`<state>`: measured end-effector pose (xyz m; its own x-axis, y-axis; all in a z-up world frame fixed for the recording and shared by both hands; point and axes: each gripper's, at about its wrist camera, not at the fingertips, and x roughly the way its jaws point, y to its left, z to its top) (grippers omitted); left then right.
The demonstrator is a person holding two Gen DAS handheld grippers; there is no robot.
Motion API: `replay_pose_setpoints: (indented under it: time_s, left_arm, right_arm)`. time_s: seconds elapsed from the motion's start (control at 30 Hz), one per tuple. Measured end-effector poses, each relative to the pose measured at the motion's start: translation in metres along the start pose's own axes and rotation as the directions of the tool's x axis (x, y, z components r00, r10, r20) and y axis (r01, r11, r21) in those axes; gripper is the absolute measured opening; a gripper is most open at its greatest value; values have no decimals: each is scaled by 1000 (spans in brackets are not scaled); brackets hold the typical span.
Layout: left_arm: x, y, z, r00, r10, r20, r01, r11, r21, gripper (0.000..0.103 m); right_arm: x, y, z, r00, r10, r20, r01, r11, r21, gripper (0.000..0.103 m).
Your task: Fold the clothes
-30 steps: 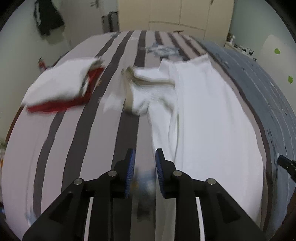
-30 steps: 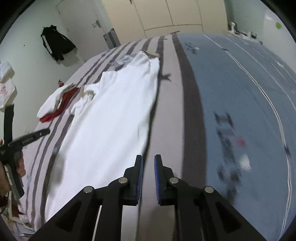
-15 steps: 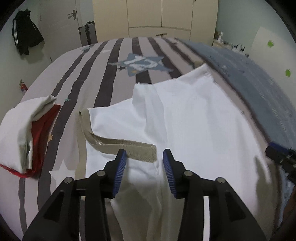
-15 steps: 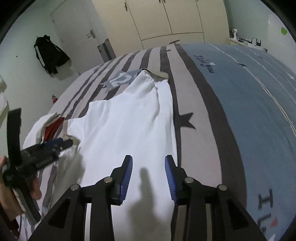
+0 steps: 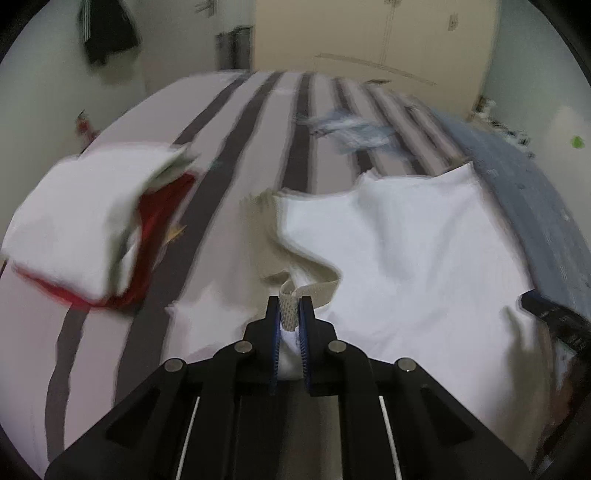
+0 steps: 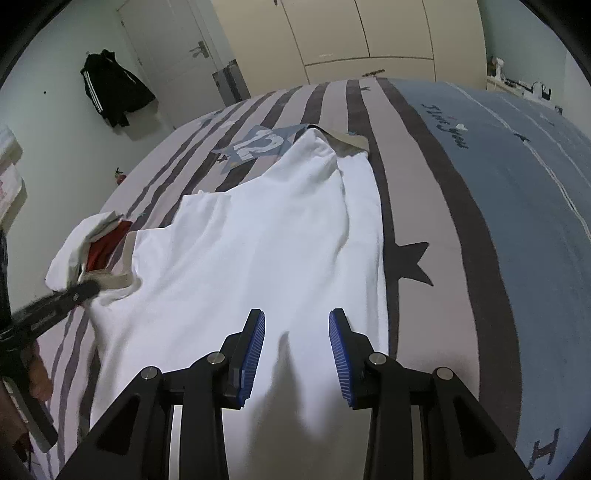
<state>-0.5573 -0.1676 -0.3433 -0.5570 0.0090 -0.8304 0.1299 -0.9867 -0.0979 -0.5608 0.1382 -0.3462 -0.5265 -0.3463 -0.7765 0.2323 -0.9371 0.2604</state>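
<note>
A white T-shirt (image 6: 258,236) with beige trim lies spread on the striped bed (image 6: 406,192). My left gripper (image 5: 289,314) is shut on the shirt's beige sleeve cuff (image 5: 288,310) and lifts it a little; the white shirt (image 5: 399,251) spreads to its right. The left gripper also shows at the left of the right wrist view (image 6: 79,291), at the sleeve. My right gripper (image 6: 297,332) is open and empty, hovering just above the shirt's lower part. Its tip shows in the left wrist view (image 5: 550,314).
A folded white and red pile (image 5: 88,225) lies on the bed left of the shirt; it also shows in the right wrist view (image 6: 92,247). A black jacket (image 6: 110,88) hangs on the wall. Wardrobe doors (image 6: 369,33) stand behind the bed.
My left gripper has closed on the beige sleeve cuff and pulled it up. My right gripper has opened wider and stays over the shirt.
</note>
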Motion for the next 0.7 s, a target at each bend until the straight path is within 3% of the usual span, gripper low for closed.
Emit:
replay_pose_setpoints:
  time_s: [0.07,0.17,0.47,0.7]
  left_arm:
    - [8,20,-9,999,-17,-43,15,999,-50,13]
    - [2,34,-13,998,-47,-41,44,996,-79,20]
    - [-9,53,-5,998,66,-8,-66,997,-49,21]
    - [1,14,37,998,-38,59,34,997,69,22]
  right_arm:
    - [5,3,-2,1000,5,-14,-5,1000,-7,33]
    - [13,10,-8,999,-10,-43,8,999,-44,33]
    - [18,0,-16,997,-54,-50,54,998,-13,28]
    - [7,8,2,998,-55,-24,55,998,-40,31]
